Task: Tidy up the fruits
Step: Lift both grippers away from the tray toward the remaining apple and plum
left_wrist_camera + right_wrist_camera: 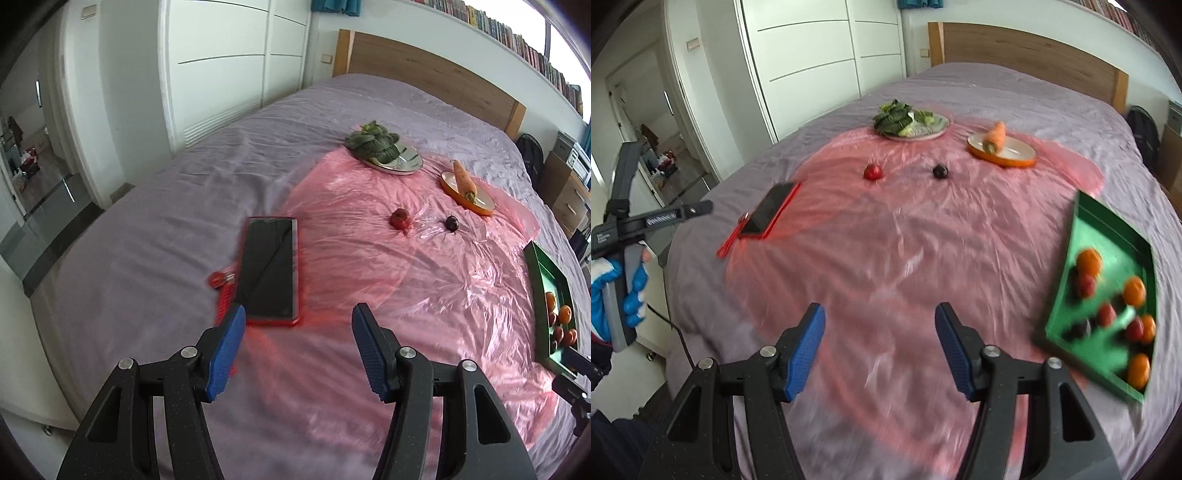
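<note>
Both grippers, left and right, gape empty; red fruit at 12 o'clock awaits green tray.

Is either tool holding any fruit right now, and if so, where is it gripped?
Nothing is held. The left tool and the right tool both stand open and empty above the pink plastic sheet.
</note>
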A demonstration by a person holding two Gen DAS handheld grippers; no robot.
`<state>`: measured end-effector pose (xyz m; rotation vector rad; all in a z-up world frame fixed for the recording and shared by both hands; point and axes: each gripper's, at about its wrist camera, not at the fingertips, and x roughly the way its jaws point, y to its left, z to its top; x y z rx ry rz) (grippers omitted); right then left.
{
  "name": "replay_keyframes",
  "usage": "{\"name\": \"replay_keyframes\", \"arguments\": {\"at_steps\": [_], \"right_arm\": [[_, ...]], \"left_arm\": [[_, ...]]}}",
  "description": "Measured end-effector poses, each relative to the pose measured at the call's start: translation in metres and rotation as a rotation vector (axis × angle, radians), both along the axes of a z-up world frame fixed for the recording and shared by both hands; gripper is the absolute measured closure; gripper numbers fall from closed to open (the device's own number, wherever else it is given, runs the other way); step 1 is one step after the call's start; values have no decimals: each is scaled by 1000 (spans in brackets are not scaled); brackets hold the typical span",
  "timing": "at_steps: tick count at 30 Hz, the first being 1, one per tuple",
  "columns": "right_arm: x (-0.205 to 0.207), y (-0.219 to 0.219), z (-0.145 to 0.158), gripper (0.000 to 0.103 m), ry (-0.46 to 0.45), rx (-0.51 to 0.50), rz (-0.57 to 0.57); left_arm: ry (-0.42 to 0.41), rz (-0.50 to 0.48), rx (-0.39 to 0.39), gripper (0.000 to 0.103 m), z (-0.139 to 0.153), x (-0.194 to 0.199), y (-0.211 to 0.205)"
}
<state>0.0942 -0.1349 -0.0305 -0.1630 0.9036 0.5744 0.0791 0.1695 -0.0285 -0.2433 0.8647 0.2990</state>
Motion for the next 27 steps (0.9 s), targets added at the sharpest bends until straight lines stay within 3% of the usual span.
{"name": "replay_keyframes", "arguments": {"at_steps": [5, 10, 14, 17, 20, 27], "right_arm": [[60, 13, -1, 0, 8, 45, 14], [95, 25, 48, 0, 38, 50, 41], [99, 21, 104, 0, 49, 40, 49], [99, 15, 129, 0, 65, 34, 52], [101, 10, 147, 0, 68, 26, 61], [112, 9, 171, 0, 62, 31, 68]], "left_arm": [[67, -45, -48, 49, 2, 71, -30], [108, -102, -87, 49, 57, 111, -66], [156, -136, -66, 49, 102, 119, -84], [160, -160, -54, 49, 127, 120, -89], [130, -153, 12, 49, 148, 119, -89], [72, -65, 8, 49, 169, 110, -62]]}}
